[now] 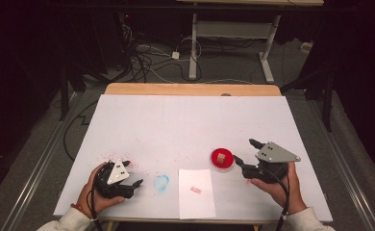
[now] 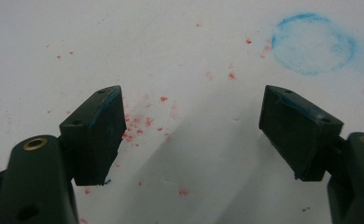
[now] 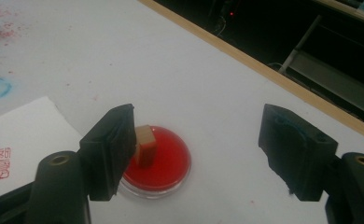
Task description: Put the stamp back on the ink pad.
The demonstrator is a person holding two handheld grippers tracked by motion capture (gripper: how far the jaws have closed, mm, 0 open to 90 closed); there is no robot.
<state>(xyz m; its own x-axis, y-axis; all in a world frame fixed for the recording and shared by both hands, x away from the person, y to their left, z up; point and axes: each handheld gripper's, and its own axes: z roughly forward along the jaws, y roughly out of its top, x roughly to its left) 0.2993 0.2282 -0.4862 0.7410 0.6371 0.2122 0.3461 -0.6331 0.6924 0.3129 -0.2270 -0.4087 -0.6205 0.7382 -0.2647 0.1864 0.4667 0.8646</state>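
Observation:
A small wooden stamp (image 1: pixel 221 157) stands upright in a round red ink dish (image 1: pixel 215 163) right of the table's middle. My right gripper (image 1: pixel 247 151) is just right of the dish, open, with nothing between its pads. In the right gripper view the stamp (image 3: pixel 147 144) shows past the left jaw's tip in the dish (image 3: pixel 173 165), and the right gripper (image 3: pixel 199 116) does not touch it. A white paper sheet (image 1: pixel 196 202) with a red stamp mark (image 1: pixel 195 190) lies at the front edge. My left gripper (image 1: pixel 132 174) rests open at the front left, over bare table (image 2: pixel 192 98).
A round blue smudge (image 1: pixel 161 182) lies between the left gripper and the paper, and it appears in the left gripper view (image 2: pixel 313 43). Red ink specks (image 2: pixel 143 123) dot the white table cover (image 1: pixel 185 120). A wooden table edge (image 1: pixel 190 89) runs along the far side.

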